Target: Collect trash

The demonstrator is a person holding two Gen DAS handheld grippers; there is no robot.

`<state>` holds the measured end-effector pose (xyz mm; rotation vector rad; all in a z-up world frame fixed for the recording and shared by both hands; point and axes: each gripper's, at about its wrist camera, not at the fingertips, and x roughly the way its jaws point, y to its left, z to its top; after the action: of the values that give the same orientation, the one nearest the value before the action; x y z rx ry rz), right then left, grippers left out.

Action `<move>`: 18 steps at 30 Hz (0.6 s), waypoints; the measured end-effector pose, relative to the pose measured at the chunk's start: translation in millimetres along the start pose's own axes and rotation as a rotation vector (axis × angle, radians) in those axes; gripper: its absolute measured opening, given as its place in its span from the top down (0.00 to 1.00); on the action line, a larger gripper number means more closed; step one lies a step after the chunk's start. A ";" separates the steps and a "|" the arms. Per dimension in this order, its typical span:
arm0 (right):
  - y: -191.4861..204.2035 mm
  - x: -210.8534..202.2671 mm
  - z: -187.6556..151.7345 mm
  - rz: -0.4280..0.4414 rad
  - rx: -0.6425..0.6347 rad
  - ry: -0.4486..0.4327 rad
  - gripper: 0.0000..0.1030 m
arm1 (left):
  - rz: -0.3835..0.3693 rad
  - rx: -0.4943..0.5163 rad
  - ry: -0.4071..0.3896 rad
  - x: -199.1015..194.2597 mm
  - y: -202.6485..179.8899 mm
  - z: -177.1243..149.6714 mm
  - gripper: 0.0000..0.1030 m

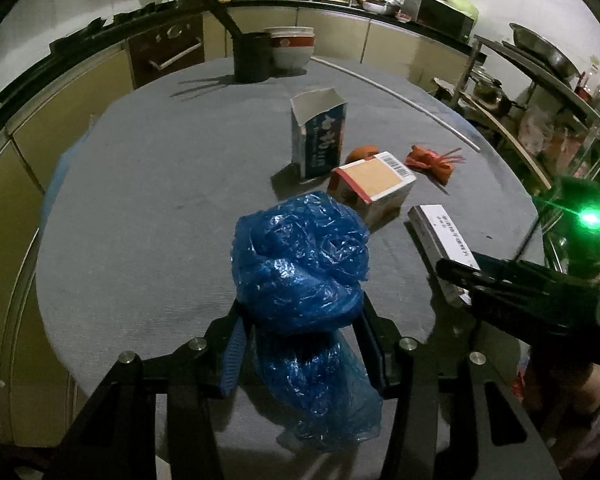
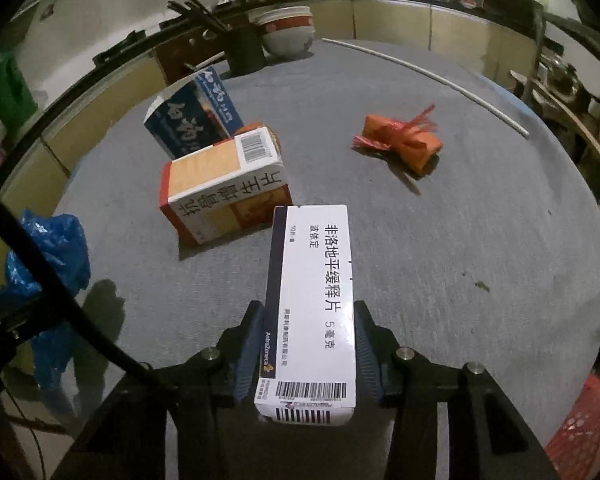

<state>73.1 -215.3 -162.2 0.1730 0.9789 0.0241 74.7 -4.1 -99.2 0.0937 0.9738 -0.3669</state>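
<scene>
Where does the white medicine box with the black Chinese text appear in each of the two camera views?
Left wrist view: white medicine box at the right, lying beyond the blue bag, its near end in the right hand-held gripper.
Right wrist view: white medicine box in the lower centre, between that gripper's fingers.
Shared landmark: the orange-and-white carton lies just beyond the box in both.

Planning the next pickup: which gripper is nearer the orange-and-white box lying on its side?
Left, narrowly, as far as the views show. The left gripper, shut on the blue bag, sits just behind the box; the right gripper holds a white carton beside it.
</scene>
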 end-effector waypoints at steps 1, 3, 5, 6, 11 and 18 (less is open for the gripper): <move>-2.4 -7.2 -2.1 0.014 0.006 -0.011 0.55 | 0.000 0.005 -0.003 -1.8 -2.5 0.2 0.49; -9.4 -22.5 -5.3 0.033 0.021 -0.033 0.55 | 0.004 0.015 -0.003 -3.5 -8.1 0.9 0.49; -19.0 -37.3 -10.6 0.068 0.046 -0.053 0.55 | 0.009 0.033 -0.004 -4.4 -16.6 1.9 0.49; -25.5 -48.2 -13.4 0.100 0.066 -0.070 0.55 | 0.010 0.042 -0.006 -6.2 -20.6 1.4 0.49; -54.7 -87.1 -30.6 0.174 0.145 -0.129 0.55 | 0.013 0.099 -0.008 -8.2 -45.2 2.6 0.49; -86.2 -124.8 -59.8 0.206 0.240 -0.190 0.55 | 0.038 0.171 -0.016 -10.3 -72.1 1.8 0.49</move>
<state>-51.0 -304.4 -105.6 0.4887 0.7691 0.0778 46.0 -69.2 -83.5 0.2635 0.9222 -0.4145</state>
